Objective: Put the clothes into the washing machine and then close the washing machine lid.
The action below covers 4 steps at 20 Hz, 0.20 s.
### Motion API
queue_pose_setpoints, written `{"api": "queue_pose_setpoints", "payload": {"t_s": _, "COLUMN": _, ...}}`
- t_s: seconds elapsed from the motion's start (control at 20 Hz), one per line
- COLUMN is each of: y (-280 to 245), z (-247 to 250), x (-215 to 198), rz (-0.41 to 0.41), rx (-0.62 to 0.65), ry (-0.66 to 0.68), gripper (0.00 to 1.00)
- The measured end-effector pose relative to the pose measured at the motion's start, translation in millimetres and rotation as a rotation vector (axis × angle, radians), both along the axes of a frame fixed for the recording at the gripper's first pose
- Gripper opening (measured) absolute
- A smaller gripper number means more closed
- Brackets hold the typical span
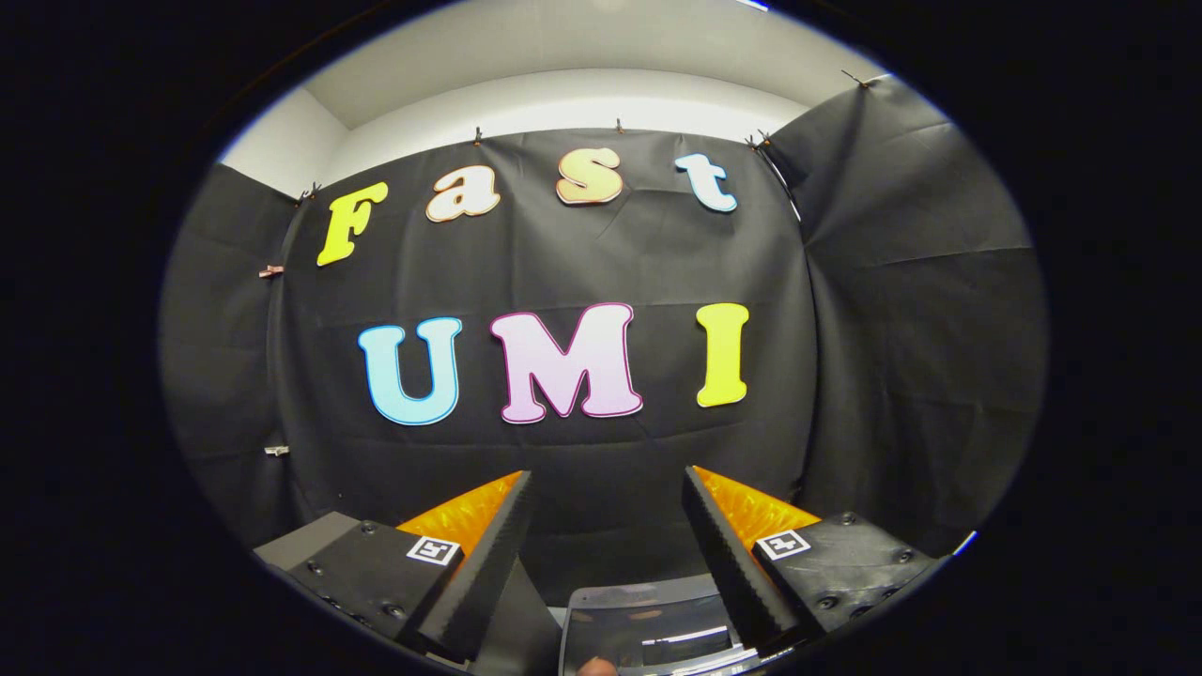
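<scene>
A grey, glossy panel with a clear window [648,629], likely the washing machine's lid, sits low centre of the frame, below the fingers; whether it is closed I cannot tell. The gripper [606,488], jaws wide and empty, points level at the black cloth wall [610,263], white ceiling [563,56] above.

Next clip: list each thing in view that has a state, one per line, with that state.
hand-held gripper: fingers spread open, nothing between them, raised toward the booth wall.
washing machine: low between the fingers, glossy top partly seen; lid open or shut cannot be told.
booth wall: black cloth, hanging clipped along its top.
</scene>
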<state>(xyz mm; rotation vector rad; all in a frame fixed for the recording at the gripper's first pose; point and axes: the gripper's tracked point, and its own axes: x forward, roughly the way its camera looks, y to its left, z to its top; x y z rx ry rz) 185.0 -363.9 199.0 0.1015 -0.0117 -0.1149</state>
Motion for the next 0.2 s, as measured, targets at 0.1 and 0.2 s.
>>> {"api": "queue_pose_setpoints", "payload": {"t_s": 0.1, "y": 4.2, "z": -1.0, "x": 0.3, "rz": 0.004, "rx": 0.006, "ry": -0.001, "gripper": 0.99}}
{"api": "queue_pose_setpoints", "payload": {"t_s": 0.2, "y": 6.8, "z": -5.4, "x": -1.0, "rz": 0.007, "rx": 0.011, "ry": 0.009, "gripper": 0.99}}
